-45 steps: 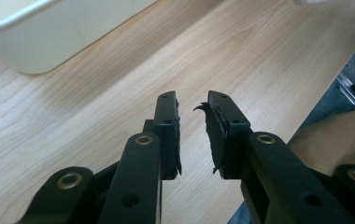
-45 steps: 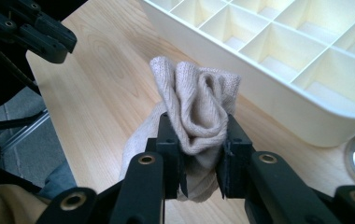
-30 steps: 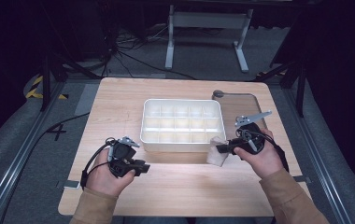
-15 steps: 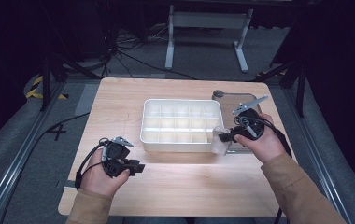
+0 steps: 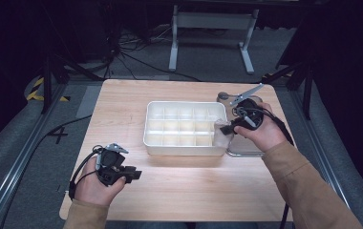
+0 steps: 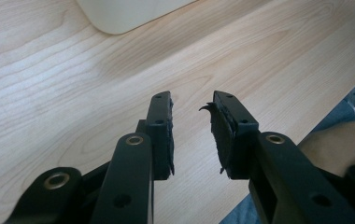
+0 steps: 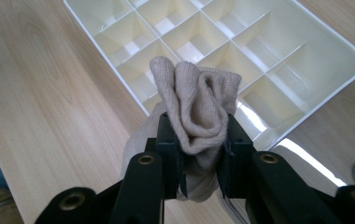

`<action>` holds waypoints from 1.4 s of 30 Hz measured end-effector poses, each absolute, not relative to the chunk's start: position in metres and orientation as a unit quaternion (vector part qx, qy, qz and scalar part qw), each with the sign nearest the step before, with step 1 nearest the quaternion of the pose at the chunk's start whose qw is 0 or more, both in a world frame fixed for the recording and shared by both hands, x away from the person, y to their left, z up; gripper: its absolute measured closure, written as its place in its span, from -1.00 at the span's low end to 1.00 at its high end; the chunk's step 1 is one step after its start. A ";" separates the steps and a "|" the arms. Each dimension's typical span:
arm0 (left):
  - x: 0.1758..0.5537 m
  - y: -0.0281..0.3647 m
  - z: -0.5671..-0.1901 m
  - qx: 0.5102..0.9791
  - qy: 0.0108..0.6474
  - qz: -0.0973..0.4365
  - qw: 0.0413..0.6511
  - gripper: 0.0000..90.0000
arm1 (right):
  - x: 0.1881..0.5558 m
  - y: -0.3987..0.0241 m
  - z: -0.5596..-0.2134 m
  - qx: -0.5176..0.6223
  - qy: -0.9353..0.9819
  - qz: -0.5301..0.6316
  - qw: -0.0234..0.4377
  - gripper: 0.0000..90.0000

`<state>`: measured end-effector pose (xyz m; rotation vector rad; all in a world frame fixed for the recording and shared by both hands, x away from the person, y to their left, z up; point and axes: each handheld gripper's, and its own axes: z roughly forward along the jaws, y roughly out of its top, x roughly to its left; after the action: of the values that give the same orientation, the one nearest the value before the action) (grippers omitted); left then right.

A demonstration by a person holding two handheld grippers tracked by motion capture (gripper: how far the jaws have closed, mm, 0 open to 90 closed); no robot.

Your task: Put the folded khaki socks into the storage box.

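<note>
Clamped between the jaws of the right gripper is one beige knitted sock, rolled into a soft bundle with ribbed folds bulging out past the fingertips. Its long axis runs along the jaws, the rolled end pointing toward the white divided tray; a loose tail hangs below the jaws. In the high view the right gripper holds the sock at the tray's right end, over the near right corner, above the wooden table. A clear lid lies just right of the tray, under the hand. Since a second ago this gripper has travelled up and away from the person along the tray's right end. The left gripper, near the table's front left, stands partly open with nothing between its pads; its jaws have just been opening.
</note>
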<state>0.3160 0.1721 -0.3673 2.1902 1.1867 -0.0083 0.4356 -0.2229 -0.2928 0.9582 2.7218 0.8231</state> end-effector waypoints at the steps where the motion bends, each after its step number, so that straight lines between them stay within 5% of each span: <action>1: 0.314 0.174 -0.367 0.832 0.454 -0.002 0.319 0.53 | 0.437 -0.222 -0.292 0.319 0.906 0.270 0.071 0.64; 20: 0.305 0.189 -0.369 0.821 0.471 0.004 0.321 0.53 | 0.474 -0.200 -0.288 0.282 0.939 0.175 0.095 0.64; 42: 0.311 0.184 -0.371 0.826 0.465 -0.005 0.317 0.51 | 0.488 -0.188 -0.333 0.255 0.955 0.120 0.089 0.63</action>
<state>0.3109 0.1839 -0.3711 2.1740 1.2250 -0.0132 0.4877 -0.1879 -0.3326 0.7595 2.8416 0.3578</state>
